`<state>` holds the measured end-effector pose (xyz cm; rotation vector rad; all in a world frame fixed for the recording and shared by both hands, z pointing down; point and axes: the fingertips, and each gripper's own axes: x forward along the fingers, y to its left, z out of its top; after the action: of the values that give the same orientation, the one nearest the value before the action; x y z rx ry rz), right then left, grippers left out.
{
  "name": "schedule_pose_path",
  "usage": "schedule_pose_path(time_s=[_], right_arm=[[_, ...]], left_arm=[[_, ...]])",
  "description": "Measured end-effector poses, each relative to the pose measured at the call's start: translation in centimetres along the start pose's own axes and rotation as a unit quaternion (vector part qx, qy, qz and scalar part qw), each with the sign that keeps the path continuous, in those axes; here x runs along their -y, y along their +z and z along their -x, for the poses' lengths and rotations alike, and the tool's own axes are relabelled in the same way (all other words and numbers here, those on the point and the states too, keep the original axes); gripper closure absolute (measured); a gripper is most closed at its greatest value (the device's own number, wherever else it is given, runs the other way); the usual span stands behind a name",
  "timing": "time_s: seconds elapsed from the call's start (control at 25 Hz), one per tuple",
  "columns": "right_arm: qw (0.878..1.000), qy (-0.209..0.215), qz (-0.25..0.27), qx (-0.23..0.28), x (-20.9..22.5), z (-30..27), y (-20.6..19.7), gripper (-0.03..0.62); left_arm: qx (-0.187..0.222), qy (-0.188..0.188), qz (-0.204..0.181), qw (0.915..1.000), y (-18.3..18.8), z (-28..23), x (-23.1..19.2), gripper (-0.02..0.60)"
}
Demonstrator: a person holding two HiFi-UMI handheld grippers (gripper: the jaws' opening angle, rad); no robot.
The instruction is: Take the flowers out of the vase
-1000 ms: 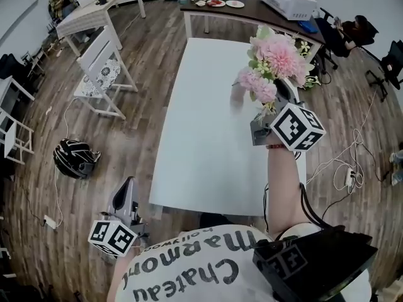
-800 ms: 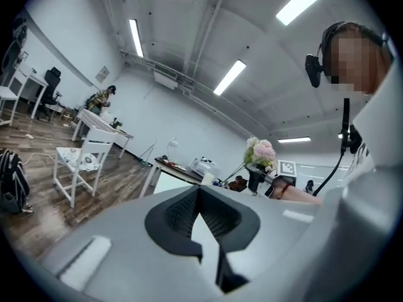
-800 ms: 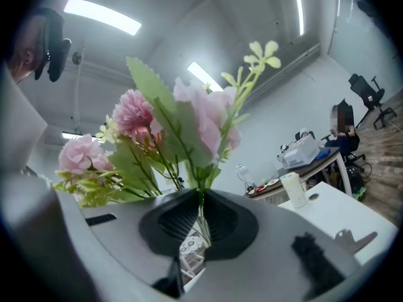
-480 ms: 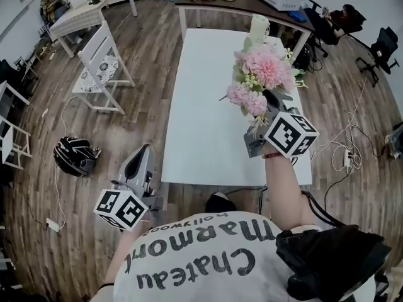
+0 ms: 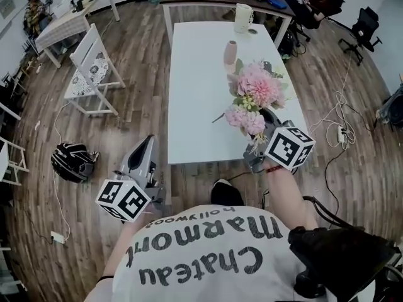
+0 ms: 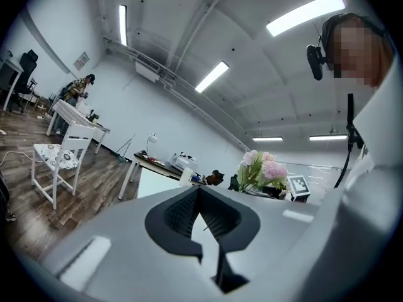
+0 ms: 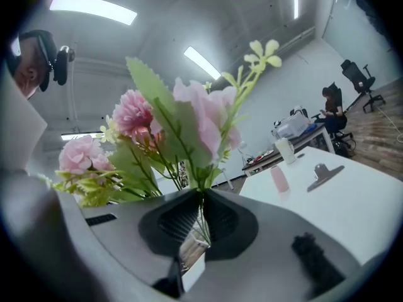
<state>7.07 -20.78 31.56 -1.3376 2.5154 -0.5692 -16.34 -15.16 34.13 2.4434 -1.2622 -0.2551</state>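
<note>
- The right gripper [image 5: 267,117] has its fingers pinching the thin green stems of the flowers [image 5: 255,94], with the blooms pointing away from the person.
- The flowers are out of the vase [image 5: 230,53] and are held above the near right part of the white counter [image 5: 195,112].
- The vase (pink and narrow) stands upright farther along the counter, apart from the flowers.
- A white jug [image 5: 243,17] stands beyond the vase, at the far end.
- The left gripper [image 5: 147,145] hangs off the counter's near left corner, over the wood floor [image 5: 126,106]. Its fingers are pressed together at the tips, with nothing between them.
</note>
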Motion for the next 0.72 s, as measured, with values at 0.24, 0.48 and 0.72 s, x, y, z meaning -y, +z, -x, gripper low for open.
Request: schedule_pose_path(time_s=[0.24, 0.48, 0.72], right_arm=[[1.000, -0.013, -0.013, -0.014, -2.7, 2.4, -2.1, 0.562], [0.999, 0.004, -0.049, -0.019, -4.9, 3.9, -3.0, 0.562], [0.998, 0.018, -0.058, -0.035, -5.9, 5.1, -2.9, 0.562]], left_arm=[[-0.018, -0.033, -0.003, 0.9993, -0.6, 1.1, 2.1, 0.577], [-0.023, -0.061, 0.004, 0.9979, -1.8, 1.0, 5.1, 0.577], [-0.039, -0.069, 0.009, 0.9968, -2.9, 1.1, 7.9, 0.577]])
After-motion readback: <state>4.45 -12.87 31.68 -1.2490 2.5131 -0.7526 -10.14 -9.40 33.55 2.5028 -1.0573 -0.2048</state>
